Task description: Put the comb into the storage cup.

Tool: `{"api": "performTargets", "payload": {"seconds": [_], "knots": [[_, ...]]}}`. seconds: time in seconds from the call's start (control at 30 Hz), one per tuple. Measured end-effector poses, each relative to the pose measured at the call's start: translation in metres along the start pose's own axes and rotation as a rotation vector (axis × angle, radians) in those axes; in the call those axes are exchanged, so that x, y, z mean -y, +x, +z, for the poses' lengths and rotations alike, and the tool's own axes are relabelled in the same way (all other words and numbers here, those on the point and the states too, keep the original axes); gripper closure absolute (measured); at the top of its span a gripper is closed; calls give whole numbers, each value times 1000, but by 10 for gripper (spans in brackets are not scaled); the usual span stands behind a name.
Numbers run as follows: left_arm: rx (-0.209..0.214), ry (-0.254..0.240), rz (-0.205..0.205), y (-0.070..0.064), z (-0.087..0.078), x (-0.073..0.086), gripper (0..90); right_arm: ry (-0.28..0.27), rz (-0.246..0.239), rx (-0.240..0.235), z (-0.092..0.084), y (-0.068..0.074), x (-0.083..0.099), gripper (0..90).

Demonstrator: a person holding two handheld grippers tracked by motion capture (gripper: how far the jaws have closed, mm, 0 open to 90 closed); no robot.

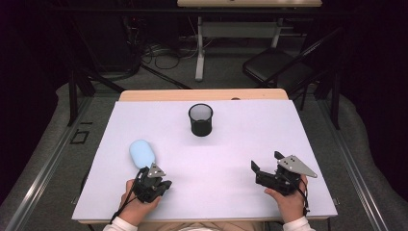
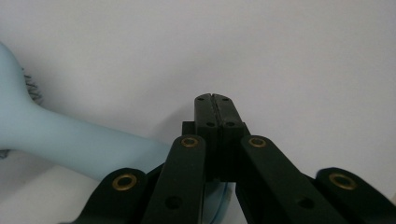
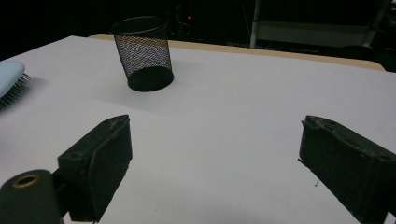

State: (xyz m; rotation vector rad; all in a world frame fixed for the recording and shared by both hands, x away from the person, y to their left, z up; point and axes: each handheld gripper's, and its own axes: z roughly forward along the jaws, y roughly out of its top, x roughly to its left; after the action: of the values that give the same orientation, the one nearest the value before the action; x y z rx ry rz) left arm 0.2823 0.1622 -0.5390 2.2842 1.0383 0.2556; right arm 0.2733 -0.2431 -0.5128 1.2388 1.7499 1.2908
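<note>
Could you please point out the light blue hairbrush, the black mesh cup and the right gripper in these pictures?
light blue hairbrush [image 1: 142, 153], high view, back of its head.
black mesh cup [image 3: 142, 53], right gripper view, its mesh wall.
right gripper [image 1: 265, 163], high view, between its open jaws.

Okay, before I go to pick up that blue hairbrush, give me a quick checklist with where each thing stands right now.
1. Left gripper open for a grasp: not ok, jaws shut and empty.
2. Hairbrush in reach: ok, its handle lies beside the left gripper.
3. Brush lies bristles down: ok.
4. Mesh cup upright, mouth open: ok.
5. Right gripper free: ok, open with nothing between the jaws.
6. White table between brush and cup free of obstacles: ok.
</note>
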Motion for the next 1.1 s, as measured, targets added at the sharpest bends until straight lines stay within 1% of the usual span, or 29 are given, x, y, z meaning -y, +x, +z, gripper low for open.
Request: {"api": "performTargets", "payload": {"seconds": [0.07, 0.17, 0.3, 0.5, 0.6, 1.1], "knots": [[-4, 0, 1, 1, -2, 1, 900, -1, 4, -3, 0, 0, 0, 92], [-4, -1, -10, 2, -4, 3, 900, 1, 4, -1, 0, 0, 0, 92], [-8, 1, -7, 3, -6, 7, 900, 2, 5, -1, 0, 0, 0, 92], [-12, 1, -17, 4, -10, 12, 900, 2, 6, -5, 0, 0, 0, 92], [-11, 9, -18, 5, -12, 14, 900, 0, 4, -6, 0, 0, 0, 92], [-32, 12, -55, 12, -23, 27, 900, 4, 10, -8, 0, 0, 0, 92]]}}
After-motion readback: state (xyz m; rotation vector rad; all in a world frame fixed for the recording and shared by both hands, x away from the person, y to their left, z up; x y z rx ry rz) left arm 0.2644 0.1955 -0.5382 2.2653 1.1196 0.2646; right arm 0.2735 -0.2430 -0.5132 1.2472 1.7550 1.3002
